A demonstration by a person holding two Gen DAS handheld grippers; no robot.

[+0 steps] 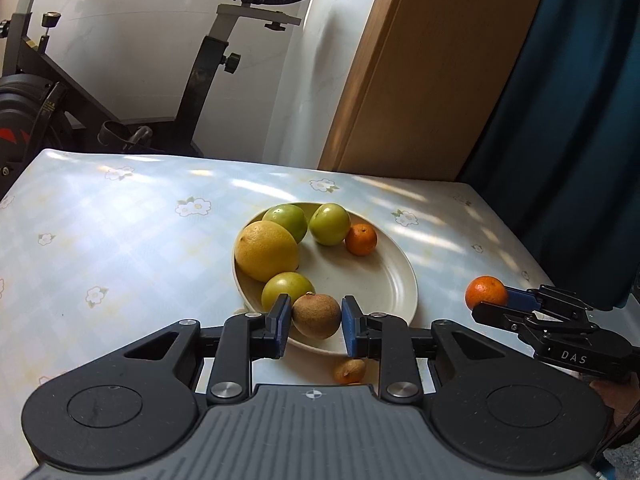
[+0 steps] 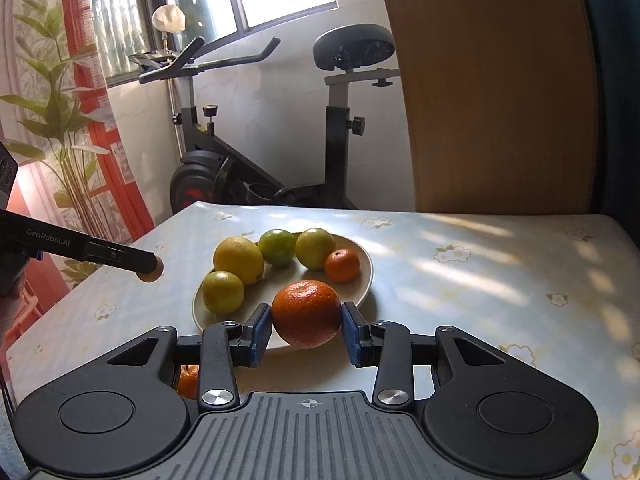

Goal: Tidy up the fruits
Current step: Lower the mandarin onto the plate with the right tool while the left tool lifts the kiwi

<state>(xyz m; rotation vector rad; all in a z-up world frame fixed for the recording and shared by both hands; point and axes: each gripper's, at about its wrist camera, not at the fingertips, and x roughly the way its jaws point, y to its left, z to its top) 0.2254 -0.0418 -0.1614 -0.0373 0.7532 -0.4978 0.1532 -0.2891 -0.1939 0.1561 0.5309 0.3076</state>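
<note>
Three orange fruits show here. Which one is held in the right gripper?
The largest orange, clamped between the right gripper fingers. A smaller one lies on the plate; another sits on the table below the gripper.

The round cream glazed plate (image 1: 394, 280) looks smooth and glossy; the pale floral plastic tablecloth (image 1: 132, 236) shines; the brown rough-skinned fruit (image 1: 316, 316) looks matt.

Plate (image 1: 400, 280) mid-table (image 1: 120, 240) w/ five fruits (image 1: 266, 250) in it; exercise bike (image 2: 260, 152) behind table.
</note>
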